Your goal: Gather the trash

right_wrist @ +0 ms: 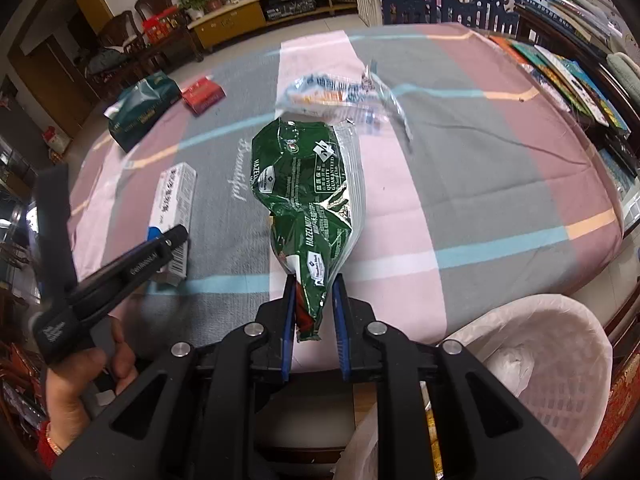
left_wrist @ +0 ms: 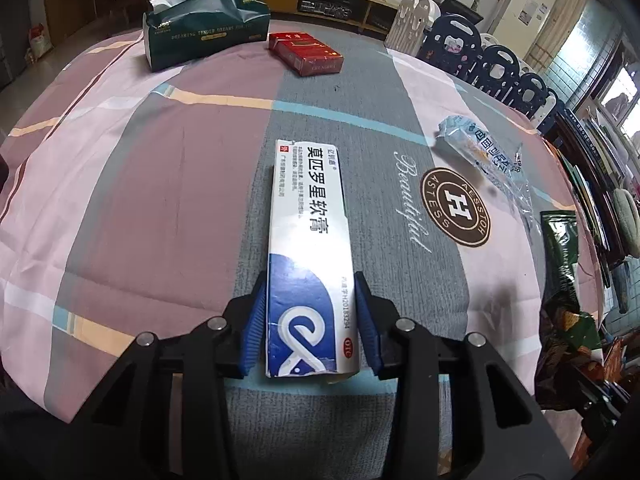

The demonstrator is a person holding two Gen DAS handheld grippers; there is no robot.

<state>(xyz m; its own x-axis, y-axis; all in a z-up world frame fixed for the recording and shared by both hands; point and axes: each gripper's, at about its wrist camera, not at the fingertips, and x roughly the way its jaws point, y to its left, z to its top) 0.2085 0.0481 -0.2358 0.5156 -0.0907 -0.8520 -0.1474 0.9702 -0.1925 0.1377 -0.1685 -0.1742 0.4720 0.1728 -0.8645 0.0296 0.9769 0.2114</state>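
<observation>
Left gripper (left_wrist: 310,316): the near end of the white-and-blue ointment box (left_wrist: 306,248) is pinched between the blue pads (left_wrist: 254,328), both pressed against the box sides. The box is seen lying lengthwise on the checked cloth of the tabletop (left_wrist: 140,184), pointing away from the camera.

Right gripper (right_wrist: 314,316): narrowed onto the crumpled tail of the green hazelnut bag (right_wrist: 304,188); the foil is squeezed between the pads. Whether the bag is lifted or resting on the cloth cannot be told.

A clear blue-printed wrapper (right_wrist: 340,96) lies just beyond the bag on the tabletop. A dark green tissue pack (left_wrist: 204,28) and a red cigarette pack (left_wrist: 306,54) are placed near each other at the far side. A lined white basket (right_wrist: 560,356) is seen below the near tabletop edge, beside the right gripper.
</observation>
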